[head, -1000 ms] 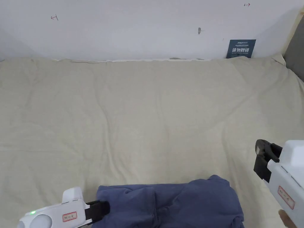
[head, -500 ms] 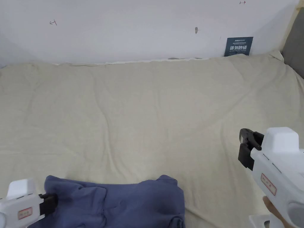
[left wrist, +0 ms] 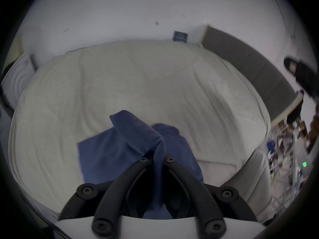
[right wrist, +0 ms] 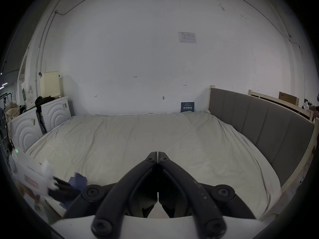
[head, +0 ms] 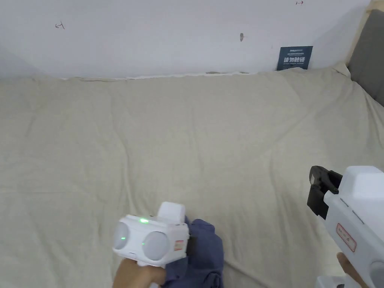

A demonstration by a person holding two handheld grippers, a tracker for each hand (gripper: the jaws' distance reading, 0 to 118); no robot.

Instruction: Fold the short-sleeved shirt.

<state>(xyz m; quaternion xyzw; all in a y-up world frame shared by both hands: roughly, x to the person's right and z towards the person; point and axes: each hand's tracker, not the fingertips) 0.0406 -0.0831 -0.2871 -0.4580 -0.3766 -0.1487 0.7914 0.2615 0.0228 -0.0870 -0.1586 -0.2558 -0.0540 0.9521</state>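
Your left tool clamped on a lifted fold of the blue shirt, shirt bunched at the bed's near edge, your right tool closed empty, raised at right.

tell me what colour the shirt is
Plain dark blue, no pattern; the shirt shows best in the left gripper view.

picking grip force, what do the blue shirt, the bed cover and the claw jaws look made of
Blue short-sleeved shirt: soft matte knit, probably cotton; it drapes in rounded folds where the left claw pinches it.
Beige bed sheet: thin matte woven cloth, with fine shallow creases.
Right claw jaws: black, matte, looking like moulded plastic, with screw heads; they are shut on nothing.
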